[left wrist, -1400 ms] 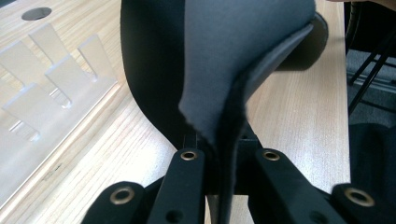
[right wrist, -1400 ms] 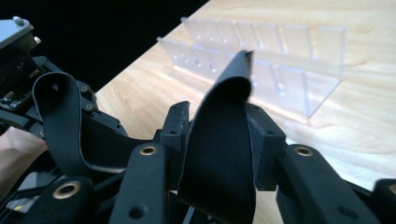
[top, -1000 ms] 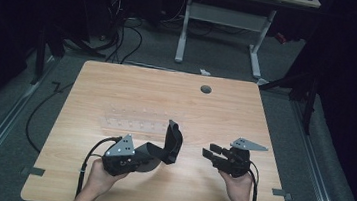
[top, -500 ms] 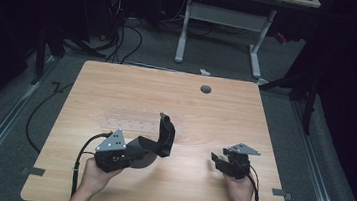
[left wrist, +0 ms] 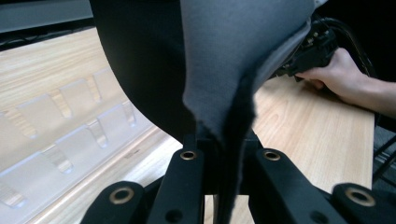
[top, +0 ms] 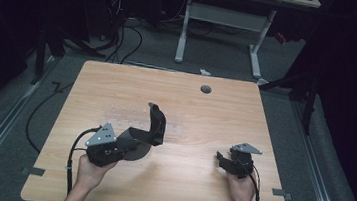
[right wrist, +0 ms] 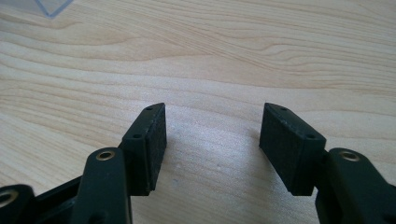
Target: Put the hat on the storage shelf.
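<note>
High view: my left hand-held gripper point(top: 131, 143) clamps a dark cloth point(top: 156, 125), lifted above the tabletop point(top: 193, 182) near the front left. My right hand-held gripper point(top: 225, 162), jaws just opened with nothing between them, rests front right. Placing the cloth remains.

The pale wooden table point(top: 117, 89) has a smooth, matt top with fine grain lines running along it. The dark cloth piece point(left wrist: 224, 60) looks soft and matt, black on one face and grey on the other, with a frayed, fuzzy edge. A clear plastic tray point(left wrist: 51, 135) lying on the wood has a glossy, see-through finish. The right gripper point(right wrist: 212, 140) is of matt black plastic, with finely ribbed pads point(right wrist: 156, 140) and brass-coloured metal rivets.
</note>
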The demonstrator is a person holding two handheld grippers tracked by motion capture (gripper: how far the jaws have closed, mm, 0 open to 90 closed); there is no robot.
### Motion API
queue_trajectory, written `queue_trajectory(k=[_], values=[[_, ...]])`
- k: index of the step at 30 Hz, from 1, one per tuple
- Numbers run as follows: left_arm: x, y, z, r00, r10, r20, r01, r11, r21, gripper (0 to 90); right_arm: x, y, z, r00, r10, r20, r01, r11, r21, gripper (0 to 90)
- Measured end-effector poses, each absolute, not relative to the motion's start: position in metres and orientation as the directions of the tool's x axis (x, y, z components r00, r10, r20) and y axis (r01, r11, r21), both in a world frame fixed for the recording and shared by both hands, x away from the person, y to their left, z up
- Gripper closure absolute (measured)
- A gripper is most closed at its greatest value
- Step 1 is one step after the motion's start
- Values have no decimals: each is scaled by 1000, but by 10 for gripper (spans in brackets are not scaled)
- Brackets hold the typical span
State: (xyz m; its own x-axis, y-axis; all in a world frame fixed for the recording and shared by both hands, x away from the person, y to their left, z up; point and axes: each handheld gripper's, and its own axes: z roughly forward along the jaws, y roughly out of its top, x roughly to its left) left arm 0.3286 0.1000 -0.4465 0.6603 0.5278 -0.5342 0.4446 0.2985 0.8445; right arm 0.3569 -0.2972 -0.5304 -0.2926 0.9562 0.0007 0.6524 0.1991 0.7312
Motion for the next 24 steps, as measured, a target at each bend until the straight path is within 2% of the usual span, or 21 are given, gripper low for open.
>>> queue_trajectory(k=[24], values=[[343,132,-425,618,588,-522,345,393,852,861,357,-295,-531,-296,955,-15,650,214,729,402]])
